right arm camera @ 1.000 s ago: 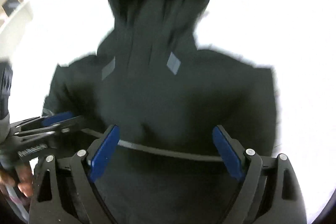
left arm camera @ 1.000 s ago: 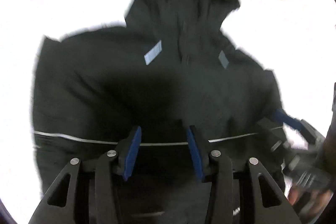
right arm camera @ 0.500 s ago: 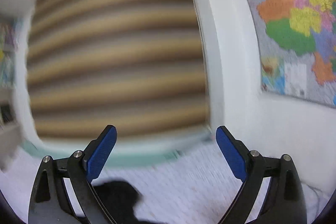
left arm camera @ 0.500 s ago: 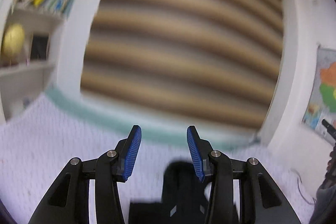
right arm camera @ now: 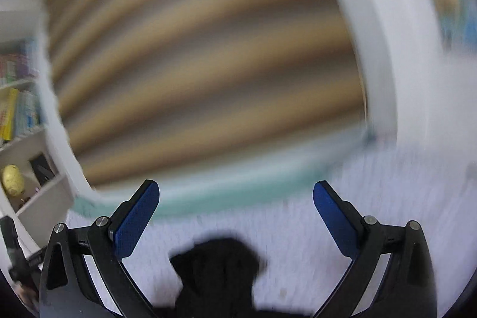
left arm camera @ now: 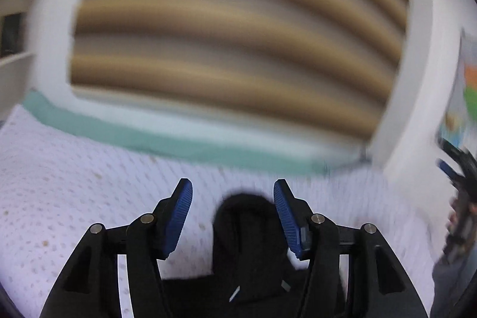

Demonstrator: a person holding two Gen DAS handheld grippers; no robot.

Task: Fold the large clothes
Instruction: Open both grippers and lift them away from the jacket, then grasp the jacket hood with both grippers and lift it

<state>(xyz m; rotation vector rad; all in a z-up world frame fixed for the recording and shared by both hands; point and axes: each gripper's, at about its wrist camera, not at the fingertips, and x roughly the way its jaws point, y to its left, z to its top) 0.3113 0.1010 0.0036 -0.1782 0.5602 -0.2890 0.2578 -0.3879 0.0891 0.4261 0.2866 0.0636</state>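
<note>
A bed covered by a white dotted bedspread [left arm camera: 74,192] carried the load; a black hooded jacket [left arm camera: 247,252] lay flat on it, hood toward the teal edge band [left arm camera: 149,139].

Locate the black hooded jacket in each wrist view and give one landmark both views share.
Left wrist: black hooded jacket at bottom centre, its hood showing between the blue pads, on the white bedspread.
Right wrist: jacket at bottom, left of centre, blurred.
Shared landmark: the brown striped headboard fills the upper part of both.
</note>
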